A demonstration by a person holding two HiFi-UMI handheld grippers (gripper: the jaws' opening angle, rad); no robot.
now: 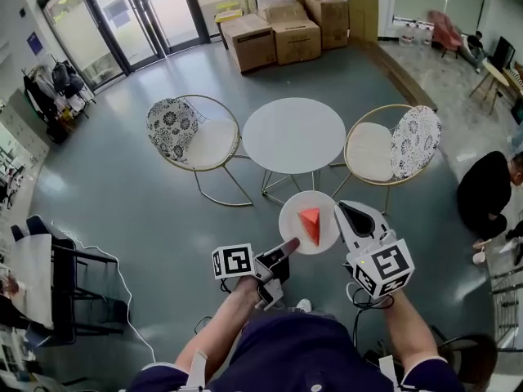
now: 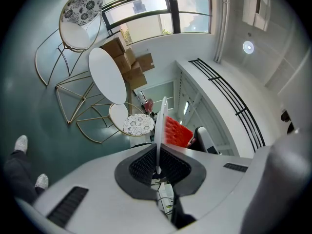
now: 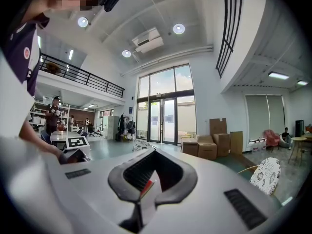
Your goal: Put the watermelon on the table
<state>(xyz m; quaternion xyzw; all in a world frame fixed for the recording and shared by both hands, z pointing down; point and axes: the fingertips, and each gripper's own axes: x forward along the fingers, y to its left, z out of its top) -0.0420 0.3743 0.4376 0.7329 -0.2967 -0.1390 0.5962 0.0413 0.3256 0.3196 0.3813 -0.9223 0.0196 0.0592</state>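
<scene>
A wide lobby with a grey-green floor [image 1: 122, 194] lies below. The watermelon wedge [image 1: 310, 223] rides in the air on a small round white plate [image 1: 294, 235]. It is short of the round white table [image 1: 294, 133] and on the person's side of it. The wedge lies flat, its narrow tip toward the person and its broad end toward the table, so its long axis runs roughly along the line from person to table. It looks light and rigid, perhaps a model, with a dimpled red face. Nothing pins it, so on the smooth plate it would probably slide if the plate tipped. The sensible hold is therefore the plate's rim rather than the wedge, on two opposite sides, with the plate kept level. That is the hold in place. The left gripper [image 1: 288, 247] has its fingers [image 2: 141, 165] pressed together on the near-left rim, which its own view shows as a thin edge between them. The right gripper [image 1: 347, 215] has its fingers [image 3: 131, 172] closed on the right rim, a white sliver with a touch of red showing there. The plate seems stiff and thin, so the pinch must not slip. Two gold-wire chairs [image 1: 192, 133] flank the table, with cardboard boxes [image 1: 278, 35] and glass doors [image 1: 122, 15] beyond.
</scene>
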